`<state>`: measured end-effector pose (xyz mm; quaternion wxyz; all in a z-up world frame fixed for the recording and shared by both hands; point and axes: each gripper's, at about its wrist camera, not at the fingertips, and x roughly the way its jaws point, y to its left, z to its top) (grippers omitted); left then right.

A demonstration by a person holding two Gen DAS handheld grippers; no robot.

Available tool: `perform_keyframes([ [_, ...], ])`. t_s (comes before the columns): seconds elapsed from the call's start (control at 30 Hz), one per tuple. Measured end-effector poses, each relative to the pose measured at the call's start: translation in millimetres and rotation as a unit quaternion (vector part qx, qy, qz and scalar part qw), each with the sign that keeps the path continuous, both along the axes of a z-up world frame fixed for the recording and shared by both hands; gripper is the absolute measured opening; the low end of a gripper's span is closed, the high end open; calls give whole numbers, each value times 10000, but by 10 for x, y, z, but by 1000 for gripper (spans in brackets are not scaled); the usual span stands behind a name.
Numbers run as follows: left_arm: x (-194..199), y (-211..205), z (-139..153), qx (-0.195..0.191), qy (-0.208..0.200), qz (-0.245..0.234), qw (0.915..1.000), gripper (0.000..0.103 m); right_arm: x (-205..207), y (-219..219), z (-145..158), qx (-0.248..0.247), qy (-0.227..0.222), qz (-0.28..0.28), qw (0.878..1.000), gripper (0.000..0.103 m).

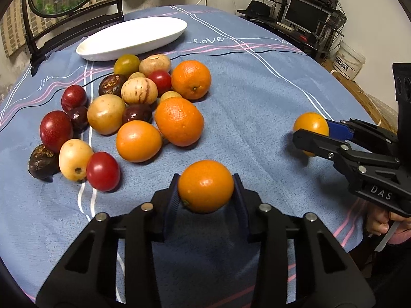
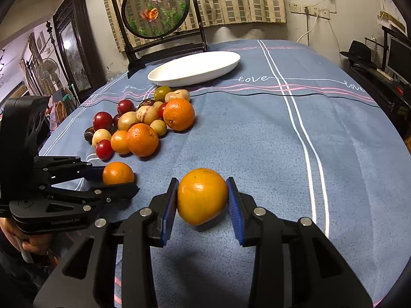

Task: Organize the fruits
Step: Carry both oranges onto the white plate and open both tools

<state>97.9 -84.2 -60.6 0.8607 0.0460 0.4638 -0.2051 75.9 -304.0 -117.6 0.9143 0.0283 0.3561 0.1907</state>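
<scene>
My left gripper (image 1: pixel 205 187) is shut on a small orange (image 1: pixel 205 186) and holds it above the blue cloth; it also shows at the left of the right wrist view (image 2: pixel 118 177). My right gripper (image 2: pixel 202 196) is shut on a yellow-orange fruit (image 2: pixel 201 196) above the cloth; it shows at the right of the left wrist view (image 1: pixel 310 134). A pile of fruit (image 1: pixel 133 110) lies on the cloth: oranges, red plums, tan and dark fruits. A white oval dish (image 1: pixel 133 38) stands empty behind the pile.
A black-framed round goldfish screen (image 2: pixel 156 7) stands behind the dish at the table's far edge. The blue tablecloth (image 2: pixel 257 133) stretches to the right of the pile. A desk with a monitor (image 1: pixel 305 12) stands beyond the table.
</scene>
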Motion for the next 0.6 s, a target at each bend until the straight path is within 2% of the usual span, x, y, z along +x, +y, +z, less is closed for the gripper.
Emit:
perform_keyframes([
  [0.13,36,92,142,-299,124,-109,9994,40,141,27,179,-80,26,266,9996,38],
  [0.3,460,431,692,-578,-216,-26,9981,40,558,156,640,-25,-302,496,9983,38],
  [0.43,1153,660,1007,-418,-475,252,9977,40,1099,393,871,114,-536,542,9970,38],
  [0.5,1552,751,1039,-295,-545,465,9970,40,1476,521,902,280,-582,452,9969,38],
  [0.6,2160,850,949,-235,-463,777,9956,40,2041,730,832,210,-480,324,9981,38],
])
